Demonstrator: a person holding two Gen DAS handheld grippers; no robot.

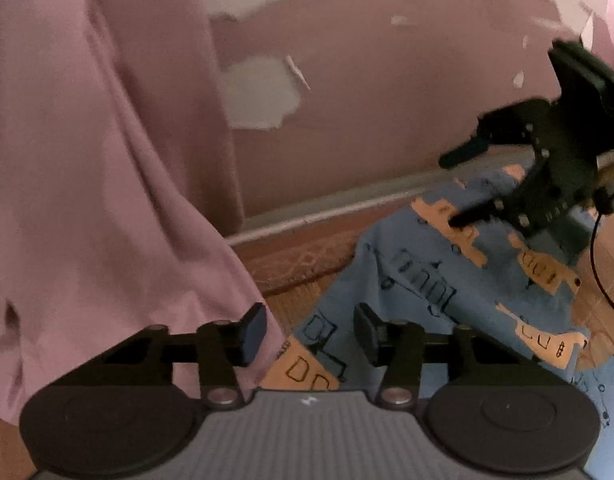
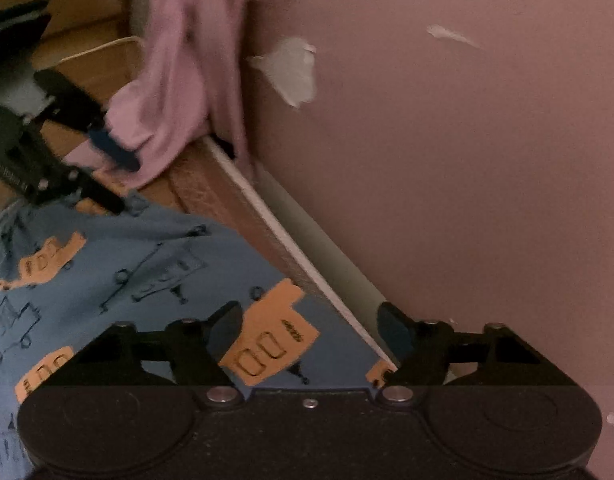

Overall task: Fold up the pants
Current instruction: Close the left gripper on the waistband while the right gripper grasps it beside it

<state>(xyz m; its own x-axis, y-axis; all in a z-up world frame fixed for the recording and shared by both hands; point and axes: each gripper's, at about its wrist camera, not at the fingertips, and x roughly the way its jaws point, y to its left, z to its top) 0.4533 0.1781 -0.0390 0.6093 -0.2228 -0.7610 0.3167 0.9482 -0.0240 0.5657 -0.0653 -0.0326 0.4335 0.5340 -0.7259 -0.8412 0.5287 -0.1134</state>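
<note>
Here, the blue cotton pants w/ orange bus print and dark outline drawings (image 1: 447,280) lie spread on the wooden floor (image 1: 307,300), near the floor's edge where a pale baseboard (image 1: 327,212) meets the pink wall w/ peeling paint patches (image 1: 387,100). Fabric is rumpled, not flat; one part of it runs up toward the baseboard.

Left gripper (image 1: 307,332) hangs low over the near part of the pants, jaws spread w/ a clear gap, nothing between them; blue cloth and an orange patch show through the gap. Its left finger pad sits in front of a pink hanging curtain (image 1: 107,180) that drapes down to the floor at the left; touching or not, can't tell.

Right gripper (image 2: 311,328) is also over the pants, close to the wall-side edge of the floor. Jaws spread wide, empty; an orange bus patch lies between them below, and the right finger overlaps the baseboard line. In the left wrist view the right gripper shows at the far right above the cloth, fingers apart, lower fingertip pointing at an orange patch. Contact w/ fabric unclear due to blur.

In the right wrist view the left gripper appears upper left, jaws apart, by the pink curtain hem and the pants' far edge. A thin white cable (image 2: 103,48) runs along the floor behind it.
</note>
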